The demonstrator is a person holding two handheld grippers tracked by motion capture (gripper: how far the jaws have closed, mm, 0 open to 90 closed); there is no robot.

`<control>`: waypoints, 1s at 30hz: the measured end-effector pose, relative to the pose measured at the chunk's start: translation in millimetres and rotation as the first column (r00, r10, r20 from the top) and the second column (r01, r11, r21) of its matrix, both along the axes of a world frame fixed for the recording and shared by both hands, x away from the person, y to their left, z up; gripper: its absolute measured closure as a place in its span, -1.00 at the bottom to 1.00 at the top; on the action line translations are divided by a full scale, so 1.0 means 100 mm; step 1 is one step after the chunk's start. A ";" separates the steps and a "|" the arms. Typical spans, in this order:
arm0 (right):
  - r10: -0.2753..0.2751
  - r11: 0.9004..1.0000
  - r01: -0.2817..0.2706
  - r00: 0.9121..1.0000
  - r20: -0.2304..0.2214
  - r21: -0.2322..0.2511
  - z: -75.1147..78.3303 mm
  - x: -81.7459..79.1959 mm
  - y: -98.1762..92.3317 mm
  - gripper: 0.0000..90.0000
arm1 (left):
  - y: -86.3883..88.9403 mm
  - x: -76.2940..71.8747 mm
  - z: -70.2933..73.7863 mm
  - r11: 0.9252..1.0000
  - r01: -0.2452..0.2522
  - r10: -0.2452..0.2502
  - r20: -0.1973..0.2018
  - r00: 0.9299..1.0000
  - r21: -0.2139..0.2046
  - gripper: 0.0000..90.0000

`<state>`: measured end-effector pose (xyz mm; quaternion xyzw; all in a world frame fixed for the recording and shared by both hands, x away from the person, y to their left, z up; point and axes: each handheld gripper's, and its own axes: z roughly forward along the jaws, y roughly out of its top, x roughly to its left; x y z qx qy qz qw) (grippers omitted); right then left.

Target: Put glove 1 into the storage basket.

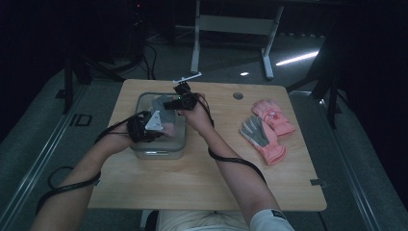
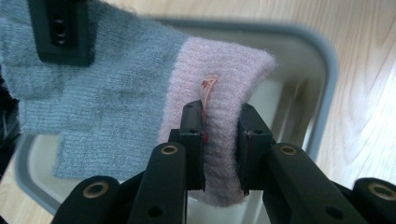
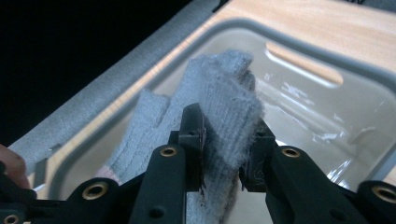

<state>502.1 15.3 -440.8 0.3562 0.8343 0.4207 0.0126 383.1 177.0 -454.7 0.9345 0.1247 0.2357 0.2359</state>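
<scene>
Two tools hold one knitted glove over the clear plastic box

On the wooden table (image 1: 192,173), the clear plastic box (image 1: 144,150) sits left of two pink and grey padded gloves (image 1: 266,131). Above the box, the left tool (image 2: 219,154) pinches the grey and pink knitted glove's (image 2: 140,93) pink cuff; the right tool (image 3: 224,154) pinches its grey end. Next, I think, lower it in and let go.

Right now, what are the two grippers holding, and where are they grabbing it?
Both hold one knitted glove over the clear bin: the left gripper pinches its pink cuff, the right gripper pinches its grey finger end.
</scene>
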 end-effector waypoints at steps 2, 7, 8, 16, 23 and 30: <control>-0.013 1.000 0.013 1.000 -0.015 -0.013 -0.10 0.03 0.02 0.65 | 0.00 0.05 -0.06 1.000 0.007 -0.007 -0.025 1.000 0.017 0.67; -0.028 0.998 0.024 0.998 -0.055 -0.063 -0.35 0.12 0.08 0.65 | -0.02 0.20 -0.21 0.997 0.034 -0.028 -0.080 0.996 0.072 0.67; -0.037 0.997 0.033 0.998 -0.059 -0.071 -0.39 0.14 0.09 0.65 | -0.03 0.22 -0.23 0.996 0.036 -0.029 -0.089 0.996 0.077 0.67; -0.065 0.990 0.053 0.994 -0.088 -0.127 -0.46 0.21 0.14 0.62 | -0.11 0.37 -0.33 0.992 0.050 -0.030 -0.160 0.987 0.120 0.67; -0.058 0.984 0.045 0.996 -0.068 -0.174 -0.43 0.19 0.12 0.39 | -0.15 0.43 -0.39 0.984 0.033 -0.003 -0.165 0.986 0.178 0.65; -0.061 0.988 0.050 0.996 -0.069 -0.148 -0.39 0.18 0.03 0.35 | -0.18 0.44 -0.45 0.983 0.035 -0.002 -0.185 0.983 0.179 0.60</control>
